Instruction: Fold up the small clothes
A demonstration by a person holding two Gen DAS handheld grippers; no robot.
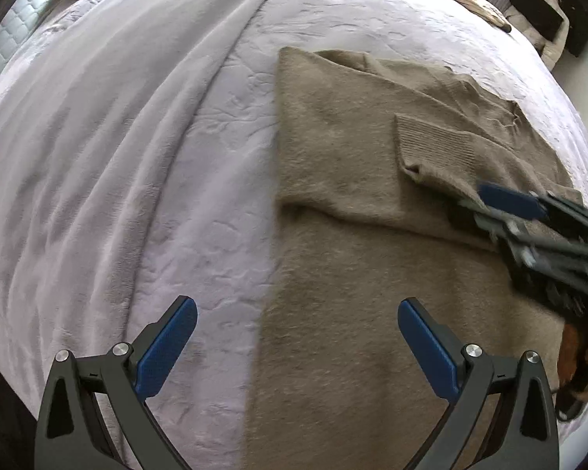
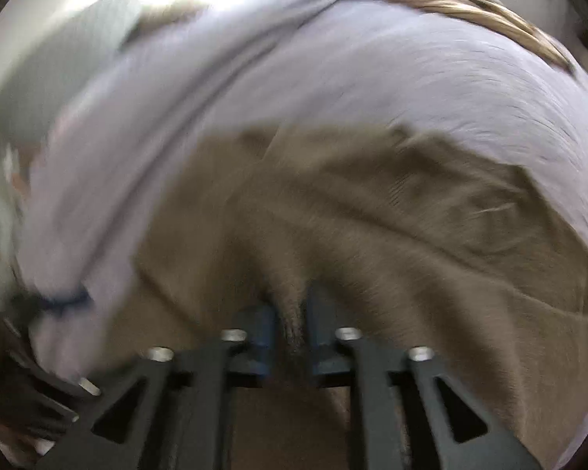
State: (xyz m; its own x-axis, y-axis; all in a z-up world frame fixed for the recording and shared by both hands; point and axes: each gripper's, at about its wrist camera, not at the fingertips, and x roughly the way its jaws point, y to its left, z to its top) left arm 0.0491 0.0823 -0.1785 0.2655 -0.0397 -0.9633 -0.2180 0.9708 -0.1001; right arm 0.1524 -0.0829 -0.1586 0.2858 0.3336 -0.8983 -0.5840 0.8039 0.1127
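Left gripper [image 1: 297, 346] gapes empty — right gripper [image 2: 290, 323] pinches (blurred) tan sweater [image 1: 352, 203].

No legible text, label, brand, number or sign appears in either view. The right wrist view is heavily blurred, so any fine marking there cannot be made out.
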